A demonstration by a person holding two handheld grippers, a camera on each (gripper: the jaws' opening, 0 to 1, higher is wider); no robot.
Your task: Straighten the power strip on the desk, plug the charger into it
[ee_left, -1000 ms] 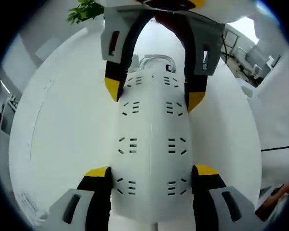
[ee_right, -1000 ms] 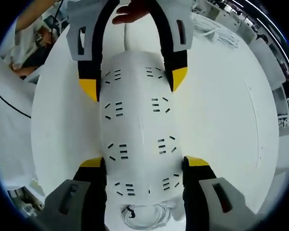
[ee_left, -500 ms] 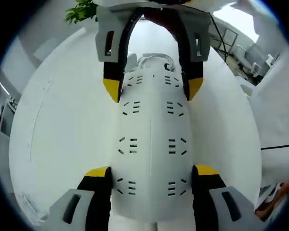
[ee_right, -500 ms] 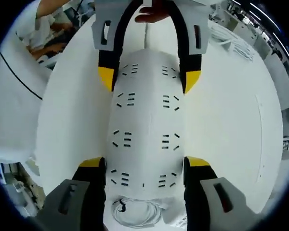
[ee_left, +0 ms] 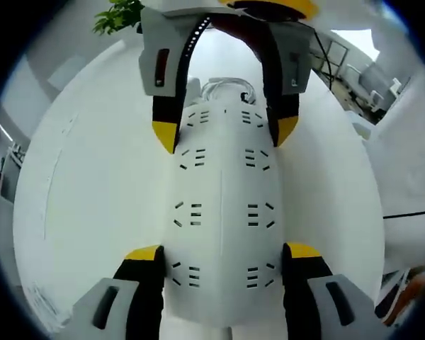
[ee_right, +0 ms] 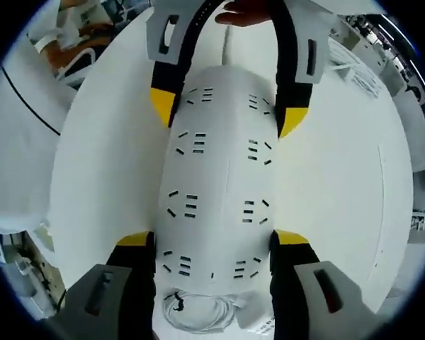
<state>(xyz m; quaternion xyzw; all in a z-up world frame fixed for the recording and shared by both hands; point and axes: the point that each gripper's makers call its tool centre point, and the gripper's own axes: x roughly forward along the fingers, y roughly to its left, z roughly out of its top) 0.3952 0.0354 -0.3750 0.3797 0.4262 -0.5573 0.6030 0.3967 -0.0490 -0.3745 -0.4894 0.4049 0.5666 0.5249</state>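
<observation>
So, at the far left of the left gripper view, the round white surface (ee_left: 92,212) is bare. In the middle lies the long white plastic power strip (ee_left: 223,212), running from the bottom of the frame up to the top. The left tool (ee_left: 223,253) has its black jaws with yellow tips at the bottom middle, pressed on the two long sides of the strip, so it holds the strip by its near end. The right tool (ee_left: 225,136) comes in from the top middle and holds the far end the same way. Above it sits a small coil of white cable (ee_left: 230,91).

In the right gripper view, the power strip (ee_right: 219,184) again fills the middle. The right tool (ee_right: 212,241) grips it at the bottom middle, and the left tool (ee_right: 227,117) grips it at the top middle. The white cable coil (ee_right: 198,312) lies at the bottom.

The strip looks hard and stiff, so it should turn as one piece. Its smooth sides may slip, so squeezing the long sides near each end seems best.
</observation>
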